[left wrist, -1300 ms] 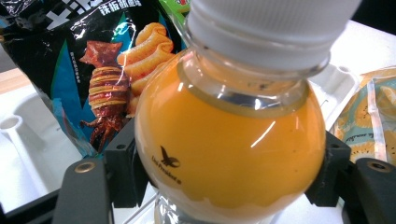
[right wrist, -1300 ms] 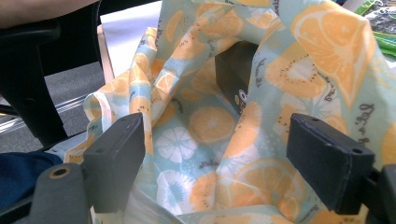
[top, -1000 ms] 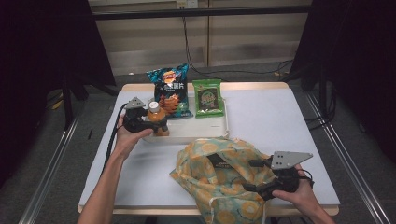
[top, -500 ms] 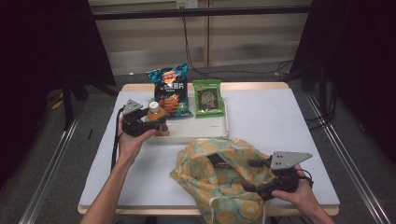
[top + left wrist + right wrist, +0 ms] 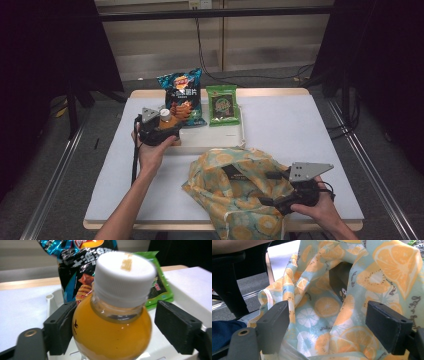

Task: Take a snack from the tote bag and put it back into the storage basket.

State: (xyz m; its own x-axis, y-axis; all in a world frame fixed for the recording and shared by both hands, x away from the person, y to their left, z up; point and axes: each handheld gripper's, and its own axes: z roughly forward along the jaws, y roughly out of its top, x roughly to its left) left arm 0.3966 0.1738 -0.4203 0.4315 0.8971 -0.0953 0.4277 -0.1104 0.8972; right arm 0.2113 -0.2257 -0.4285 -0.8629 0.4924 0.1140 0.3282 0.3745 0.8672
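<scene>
An orange juice bottle [image 5: 164, 115] with a white cap [image 5: 125, 277] stands at the left end of the white tray [image 5: 215, 139]. My left gripper [image 5: 167, 126] is level with its shoulder. The bottle [image 5: 112, 330] sits between the jaws, which have just been closing: the left pad [image 5: 61, 327] touches it, while the right pad [image 5: 175, 325] stands a sliver off. At the front right, my right gripper [image 5: 267, 189] holds still and open at the mouth of the orange-print cloth bag [image 5: 225, 192]. Bag fabric [image 5: 324, 307] lies between its wide jaws, and a black box [image 5: 339, 282] rests inside.
A blue chips bag [image 5: 182, 95] and a green snack packet [image 5: 223, 104] lean at the tray's back. The white table [image 5: 295, 125] is bare on its right half. Dark floor, metal rails and cables surround it.
My left hand has shifted a little to the right, bringing its jaws closer around the bottle. The bottle, the bag and the right gripper have stayed put.
</scene>
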